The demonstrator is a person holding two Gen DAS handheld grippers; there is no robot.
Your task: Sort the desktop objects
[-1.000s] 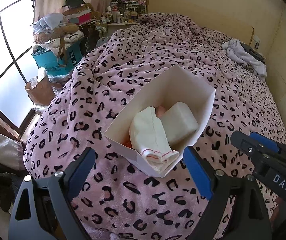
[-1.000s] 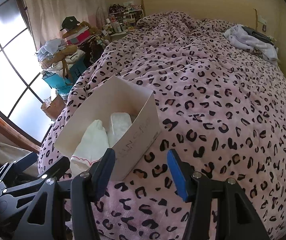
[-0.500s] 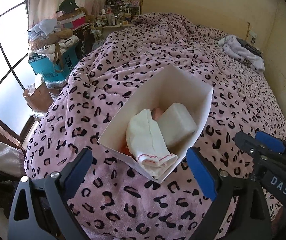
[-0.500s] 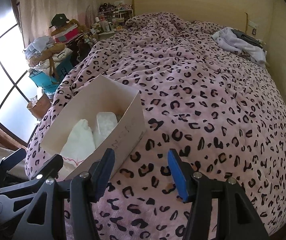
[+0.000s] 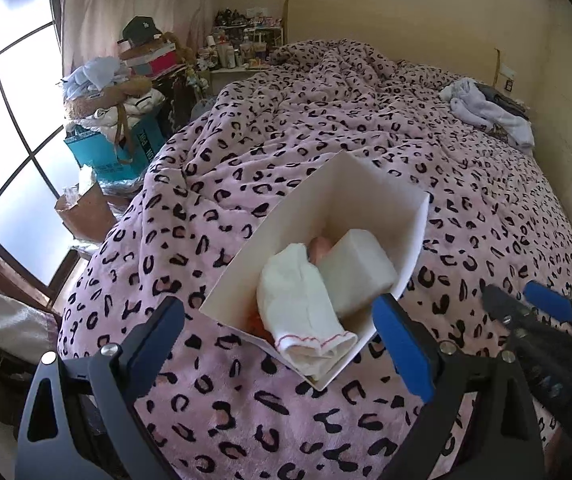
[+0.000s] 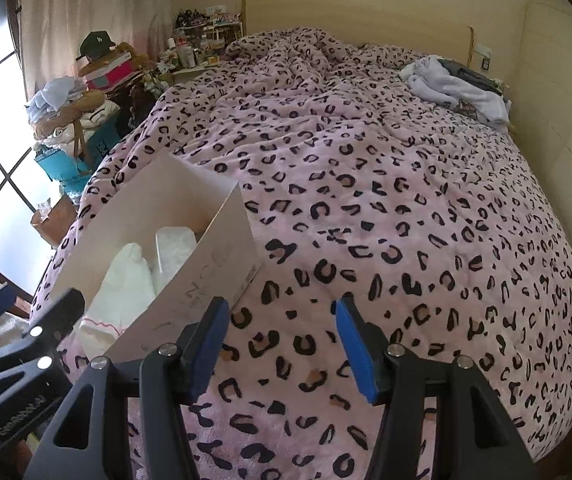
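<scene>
Cardboard box (image 5: pixel 370 196) sits on a bed with a pink leopard-print blanket (image 5: pixel 286 120), holding a folded white cloth (image 5: pixel 302 312) and a white packet (image 5: pixel 358 272). Left tongs (image 5: pixel 282 344) gape wide around its near corner without touching; right tongs (image 6: pixel 282 344) hang half-open, empty, beside it.

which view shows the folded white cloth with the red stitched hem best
The left wrist view: the folded white cloth with the red stitched hem lies in full sight inside the open white cardboard box. In the right wrist view, the box wall hides part of it.
</scene>
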